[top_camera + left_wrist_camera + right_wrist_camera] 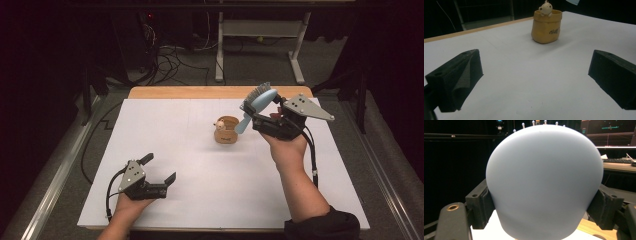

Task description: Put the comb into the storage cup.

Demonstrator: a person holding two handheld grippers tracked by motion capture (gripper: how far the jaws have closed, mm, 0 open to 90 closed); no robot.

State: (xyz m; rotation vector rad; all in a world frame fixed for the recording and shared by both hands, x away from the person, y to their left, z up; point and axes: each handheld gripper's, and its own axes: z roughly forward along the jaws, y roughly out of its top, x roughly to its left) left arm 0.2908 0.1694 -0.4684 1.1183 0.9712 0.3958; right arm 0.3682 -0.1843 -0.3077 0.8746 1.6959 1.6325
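Above the squat tan pot (226, 131) with its little cream figure, the right gripper (256, 113) clamps its jaws on the pale blue, smooth-backed plastic hairbrush (258, 105), bristles up, handle slanting down toward that pot. Well short of the pot, the left gripper (160, 169) rests on the white-covered bench (200, 200), jaws spread wide.

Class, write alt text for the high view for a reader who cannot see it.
The right gripper holds a pale blue hairbrush raised beside a small tan pot on a white table. The left gripper rests open near the front edge, holding nothing.
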